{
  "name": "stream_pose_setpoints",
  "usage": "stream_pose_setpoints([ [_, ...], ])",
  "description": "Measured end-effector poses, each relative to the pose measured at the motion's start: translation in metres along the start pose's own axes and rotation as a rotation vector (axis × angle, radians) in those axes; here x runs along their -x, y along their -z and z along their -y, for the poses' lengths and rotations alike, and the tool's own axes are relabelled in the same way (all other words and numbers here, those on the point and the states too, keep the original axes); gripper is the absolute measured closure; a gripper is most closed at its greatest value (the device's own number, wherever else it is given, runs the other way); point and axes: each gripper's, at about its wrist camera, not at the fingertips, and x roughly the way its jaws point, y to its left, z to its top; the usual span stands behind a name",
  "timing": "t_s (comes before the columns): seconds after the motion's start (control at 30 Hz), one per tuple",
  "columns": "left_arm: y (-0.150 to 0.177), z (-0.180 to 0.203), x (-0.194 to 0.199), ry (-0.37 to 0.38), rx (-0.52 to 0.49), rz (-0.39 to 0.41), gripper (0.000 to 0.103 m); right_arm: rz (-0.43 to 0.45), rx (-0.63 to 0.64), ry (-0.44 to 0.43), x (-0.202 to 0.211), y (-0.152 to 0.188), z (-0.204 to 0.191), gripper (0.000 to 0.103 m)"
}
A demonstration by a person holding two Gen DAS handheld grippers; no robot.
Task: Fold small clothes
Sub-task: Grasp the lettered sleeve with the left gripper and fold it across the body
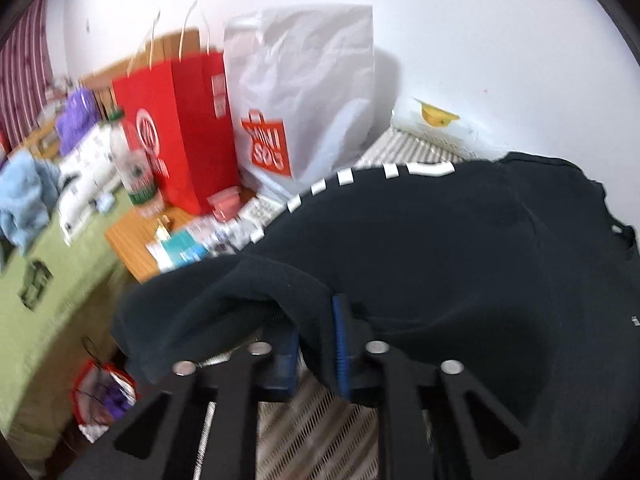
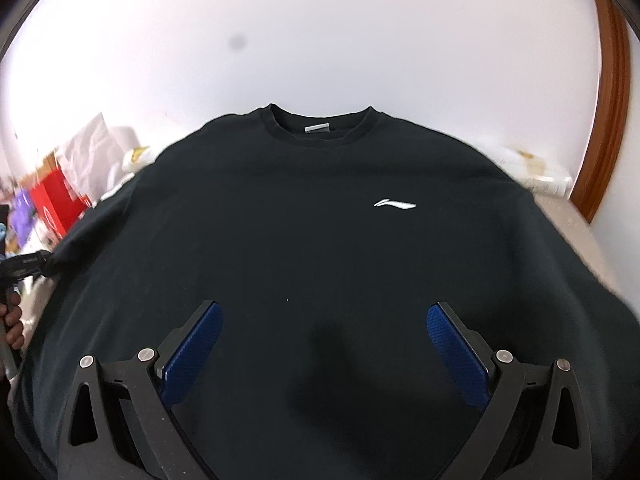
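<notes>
A black sweatshirt [image 2: 304, 208] lies spread face up, collar away from me, with a small white logo [image 2: 395, 204] on the chest. In the left wrist view the sweatshirt [image 1: 420, 248] shows white marks along one edge, and its sleeve end is bunched up. My left gripper [image 1: 318, 312] is shut on that sleeve cloth, the blue pads [image 1: 340, 344] pressing it. In the right wrist view the left gripper [image 2: 24, 264] shows at the left edge with the sleeve drawn toward it. My right gripper [image 2: 324, 320] hovers open over the lower front of the shirt, nothing between its fingers.
Red paper bags [image 1: 172, 128], a white shopping bag [image 1: 296, 100] and a plastic bottle [image 1: 132, 168] crowd the left near a wooden stand [image 1: 132, 248]. A woven mat [image 1: 320, 420] lies under the shirt. A wooden frame [image 2: 612, 100] rises at right. A hand [image 2: 12, 320] shows at left.
</notes>
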Motion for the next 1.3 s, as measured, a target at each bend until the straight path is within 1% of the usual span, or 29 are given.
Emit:
stream_pose_setpoints([
  [0.07, -0.013, 0.005, 0.015, -0.021, -0.011, 0.066, 0.092, -0.006, -0.039, -0.001, -0.002, 0.007, 0.008, 0.002],
  [0.13, -0.027, 0.013, 0.031, -0.035, -0.026, 0.124, 0.093, -0.006, -0.041, 0.026, -0.001, 0.011, 0.012, 0.002],
  [0.2, -0.043, 0.028, 0.050, -0.021, -0.055, 0.179, 0.093, -0.006, -0.059, 0.019, 0.002, 0.012, 0.020, 0.002],
  [0.27, -0.053, 0.049, 0.066, -0.005, -0.098, 0.220, 0.093, 0.002, -0.108, 0.005, 0.005, 0.011, 0.029, 0.002],
  [0.33, -0.058, 0.071, 0.080, 0.029, -0.140, 0.259, 0.094, 0.015, -0.127, 0.000, 0.008, 0.010, 0.034, 0.002],
  [0.4, -0.059, 0.102, 0.096, 0.064, -0.200, 0.301, 0.094, 0.028, -0.129, 0.010, 0.012, 0.010, 0.037, 0.002],
  [0.43, -0.057, 0.122, 0.105, 0.086, -0.245, 0.324, 0.094, 0.037, -0.132, 0.013, 0.014, 0.010, 0.037, 0.002],
  [0.5, -0.048, 0.156, 0.116, 0.138, -0.318, 0.343, 0.094, 0.043, -0.143, 0.000, 0.017, 0.010, 0.040, 0.002],
  [0.57, -0.032, 0.191, 0.124, 0.195, -0.386, 0.343, 0.094, 0.048, -0.154, -0.005, 0.018, 0.010, 0.043, 0.002],
  [0.63, -0.009, 0.225, 0.126, 0.265, -0.451, 0.315, 0.094, 0.057, -0.166, 0.001, 0.020, 0.010, 0.046, 0.002],
  [0.67, -0.001, 0.235, 0.125, 0.286, -0.471, 0.299, 0.094, 0.064, -0.176, 0.003, 0.022, 0.010, 0.050, 0.002],
  [0.7, 0.011, 0.248, 0.122, 0.302, -0.495, 0.280, 0.094, 0.068, -0.183, 0.008, 0.023, 0.011, 0.053, 0.002],
  [0.77, 0.037, 0.269, 0.111, 0.301, -0.543, 0.249, 0.094, 0.075, -0.194, 0.024, 0.024, 0.011, 0.059, 0.002],
  [0.83, 0.053, 0.280, 0.096, 0.289, -0.569, 0.205, 0.094, 0.081, -0.206, 0.035, 0.025, 0.012, 0.064, 0.002],
  [0.87, 0.060, 0.282, 0.086, 0.293, -0.575, 0.170, 0.093, 0.083, -0.209, 0.042, 0.026, 0.012, 0.066, 0.002],
  [0.93, 0.067, 0.281, 0.074, 0.301, -0.579, 0.126, 0.091, 0.083, -0.214, 0.052, 0.025, 0.012, 0.069, 0.002],
  [1.0, 0.073, 0.278, 0.071, 0.319, -0.581, 0.094, 0.091, 0.080, -0.215, 0.050, 0.025, 0.011, 0.070, 0.003],
  [1.03, 0.073, 0.272, 0.071, 0.328, -0.576, 0.087, 0.088, 0.081, -0.215, 0.044, 0.025, 0.011, 0.070, 0.003],
  [1.1, 0.070, 0.259, 0.073, 0.336, -0.554, 0.093, 0.073, 0.077, -0.213, 0.026, 0.024, 0.011, 0.067, 0.003],
  [1.13, 0.069, 0.252, 0.074, 0.326, -0.541, 0.102, 0.050, 0.072, -0.210, 0.021, 0.023, 0.010, 0.065, 0.003],
  [1.17, 0.067, 0.244, 0.077, 0.309, -0.523, 0.118, 0.024, 0.068, -0.206, 0.022, 0.022, 0.011, 0.064, 0.003],
  [1.2, 0.068, 0.235, 0.083, 0.301, -0.502, 0.141, 0.016, 0.065, -0.200, 0.026, 0.021, 0.011, 0.062, 0.003],
  [1.23, 0.067, 0.222, 0.085, 0.309, -0.481, 0.167, 0.016, 0.061, -0.190, 0.034, 0.019, 0.011, 0.059, 0.004],
  [1.3, 0.063, 0.203, 0.085, 0.292, -0.464, 0.181, 0.016, 0.053, -0.170, 0.046, 0.017, 0.011, 0.054, 0.010],
])
